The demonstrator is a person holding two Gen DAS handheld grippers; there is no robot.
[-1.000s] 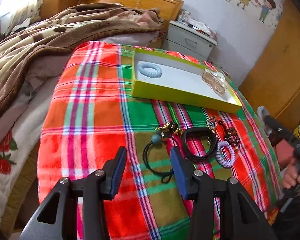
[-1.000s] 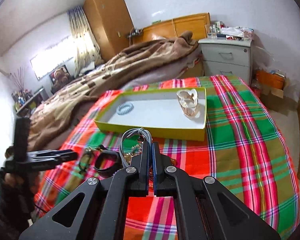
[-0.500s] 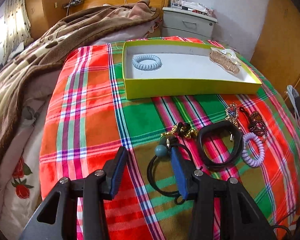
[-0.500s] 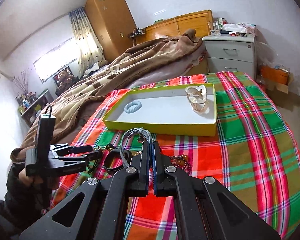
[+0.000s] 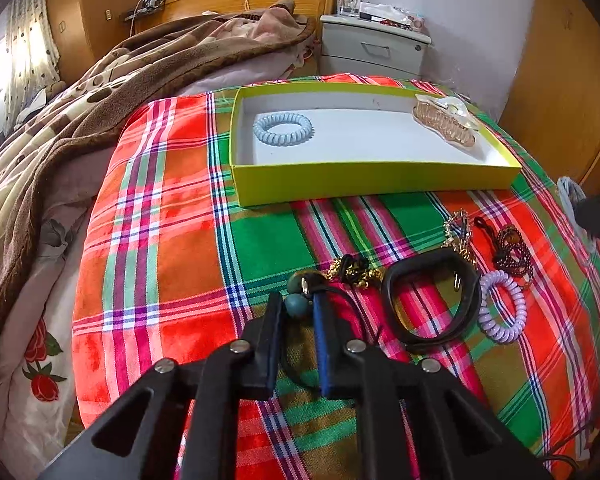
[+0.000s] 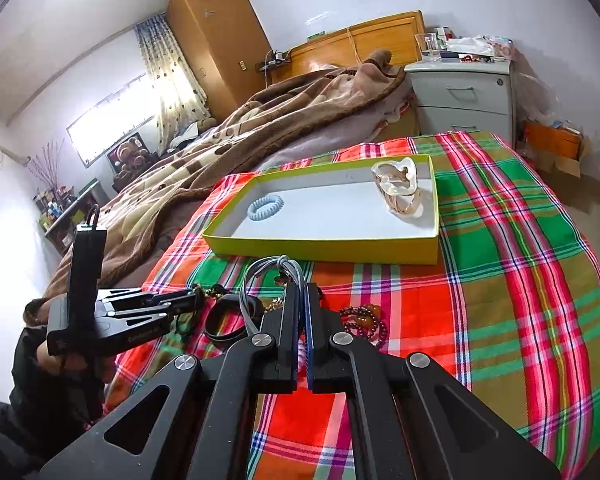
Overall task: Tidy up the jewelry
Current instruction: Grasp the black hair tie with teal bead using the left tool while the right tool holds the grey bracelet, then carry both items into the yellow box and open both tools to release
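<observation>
The left tongs [image 5: 298, 312] pinch the black hair tie [image 5: 332, 292] by its green beads, low in the frame's middle. It is light and floppy. The right tongs [image 6: 302, 300] are pressed together on a soft gray hair tie [image 6: 260, 280], near the yellow box [image 6: 320, 242].

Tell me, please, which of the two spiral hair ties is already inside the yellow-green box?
The pale blue spiral hair tie is: it lies at the left end of the yellow-green box. The lilac spiral hair tie sits outside on the plaid cloth, beside the black band.
</observation>
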